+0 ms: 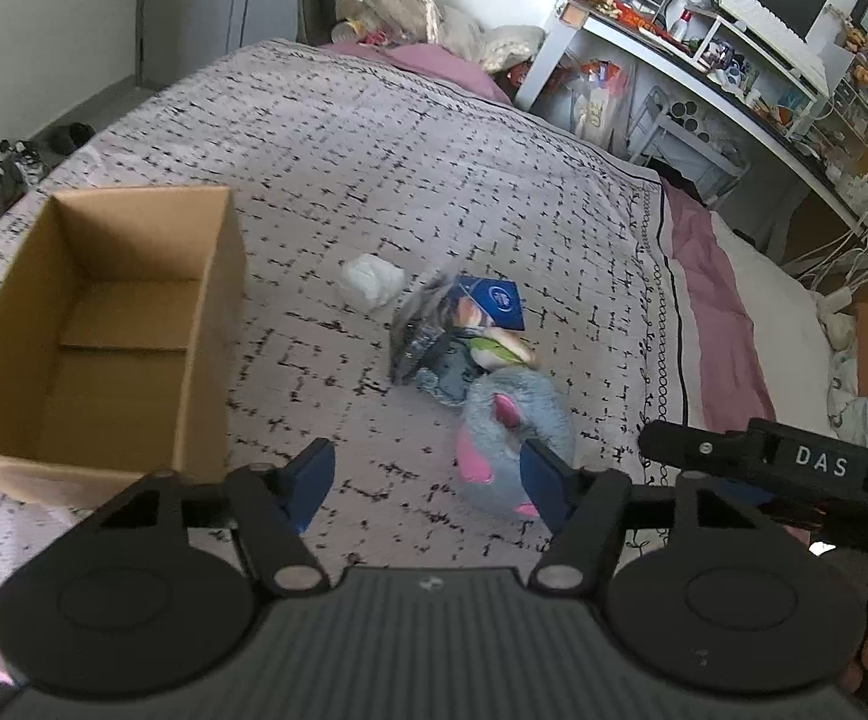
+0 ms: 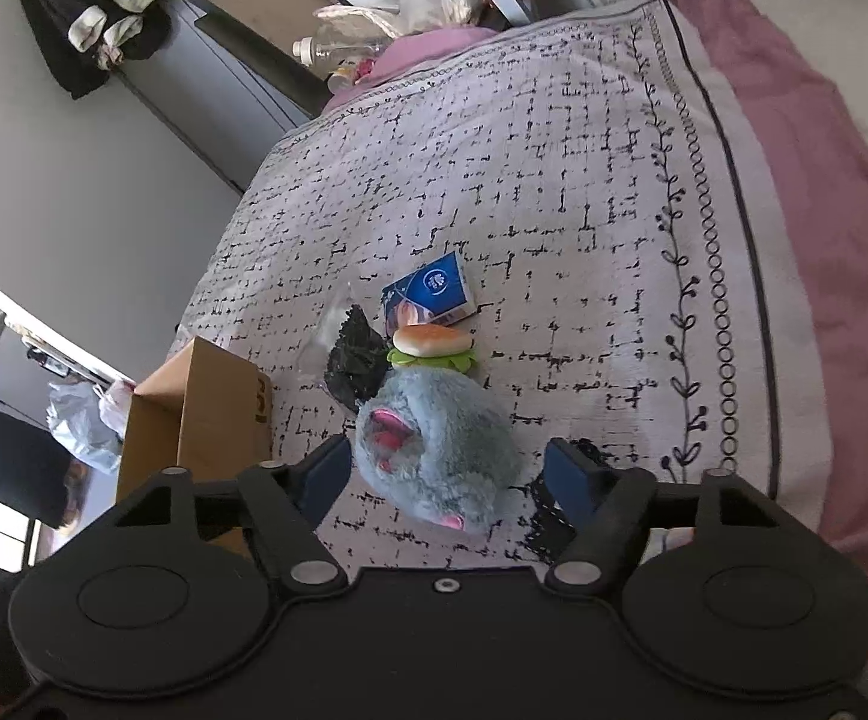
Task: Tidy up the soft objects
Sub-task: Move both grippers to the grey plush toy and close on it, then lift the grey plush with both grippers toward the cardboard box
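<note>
A fluffy grey-blue plush (image 2: 434, 444) with pink ears lies on the patterned bedspread (image 2: 554, 180). It sits between the blue pads of my right gripper (image 2: 449, 477), which stands open, with a gap showing at the right pad. Behind the plush lie a toy burger (image 2: 431, 342), a blue tissue packet (image 2: 431, 288) and a dark crumpled bag (image 2: 356, 360). In the left wrist view my left gripper (image 1: 428, 480) is open over bare bedspread. Its right pad (image 1: 545, 480) overlaps the plush (image 1: 518, 414) at the near side. A white crumpled wad (image 1: 371, 282) lies further back.
An open cardboard box (image 1: 206, 324) stands on the bed to the left, with nothing in it, and shows in the right view (image 2: 218, 414) too. The other gripper's black housing (image 1: 794, 468) marked DAS is at the right. A cluttered desk (image 1: 704, 78) and pillows (image 1: 782, 324) border the bed.
</note>
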`<action>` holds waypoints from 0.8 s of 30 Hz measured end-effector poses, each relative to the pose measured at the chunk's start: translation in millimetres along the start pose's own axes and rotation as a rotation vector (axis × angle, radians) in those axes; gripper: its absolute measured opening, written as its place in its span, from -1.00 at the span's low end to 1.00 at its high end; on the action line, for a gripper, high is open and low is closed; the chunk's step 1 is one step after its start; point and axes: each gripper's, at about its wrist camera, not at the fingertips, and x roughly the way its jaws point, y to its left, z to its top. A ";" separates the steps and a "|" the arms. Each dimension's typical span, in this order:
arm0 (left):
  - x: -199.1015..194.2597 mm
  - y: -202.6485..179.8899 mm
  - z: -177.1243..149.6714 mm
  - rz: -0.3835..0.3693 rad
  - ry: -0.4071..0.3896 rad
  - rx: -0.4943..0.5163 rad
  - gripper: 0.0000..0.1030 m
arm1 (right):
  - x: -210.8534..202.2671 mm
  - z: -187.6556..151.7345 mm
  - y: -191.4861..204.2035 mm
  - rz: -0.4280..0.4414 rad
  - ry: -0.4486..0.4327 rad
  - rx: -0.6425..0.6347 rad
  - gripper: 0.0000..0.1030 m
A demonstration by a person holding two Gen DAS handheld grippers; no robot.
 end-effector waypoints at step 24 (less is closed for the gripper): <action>84.1 -2.1 14.8 -0.105 0.123 -0.147 -0.30 | 70.2 17.1 -25.0 0.042 0.146 0.142 -0.36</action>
